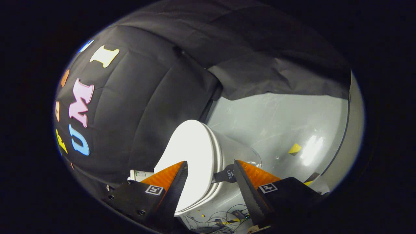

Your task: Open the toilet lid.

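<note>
Fingers of the tool (210,177) stand apart astride the toilet lid (191,156); best clamp its front edge squarely before swinging.

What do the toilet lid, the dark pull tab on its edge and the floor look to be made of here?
The toilet lid looks like smooth, glossy white plastic, though ceramic can't be ruled out. The pull tab, between the open fingers of the gripper, looks like matte dark fabric or rubber strap; it bends limply. The floor seems a glossy grey coated or vinyl surface, given its bright light reflections.
</note>
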The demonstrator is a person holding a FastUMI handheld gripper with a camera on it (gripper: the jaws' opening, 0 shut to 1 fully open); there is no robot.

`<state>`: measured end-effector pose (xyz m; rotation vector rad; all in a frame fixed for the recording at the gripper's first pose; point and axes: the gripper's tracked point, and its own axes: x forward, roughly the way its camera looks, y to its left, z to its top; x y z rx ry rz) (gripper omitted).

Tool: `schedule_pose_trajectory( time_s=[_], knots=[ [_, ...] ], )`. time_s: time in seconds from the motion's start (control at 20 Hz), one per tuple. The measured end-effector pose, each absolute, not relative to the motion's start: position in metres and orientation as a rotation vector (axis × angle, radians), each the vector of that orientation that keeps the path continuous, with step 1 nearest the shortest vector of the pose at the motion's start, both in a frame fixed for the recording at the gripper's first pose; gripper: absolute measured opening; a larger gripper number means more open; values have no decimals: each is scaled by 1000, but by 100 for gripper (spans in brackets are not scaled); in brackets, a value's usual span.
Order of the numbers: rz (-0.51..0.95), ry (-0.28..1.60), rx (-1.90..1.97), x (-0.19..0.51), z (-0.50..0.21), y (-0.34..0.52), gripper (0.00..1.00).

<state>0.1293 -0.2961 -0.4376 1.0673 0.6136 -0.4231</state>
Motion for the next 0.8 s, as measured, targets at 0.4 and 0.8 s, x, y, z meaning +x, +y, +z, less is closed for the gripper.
schedule_pose_trajectory(
  time_s=[0.4,0.8],
  knots=[
    [-408,658,1265,137,-495,-282,68],
    [-408,582,1376,139,-506,-288,12]
  ],
)
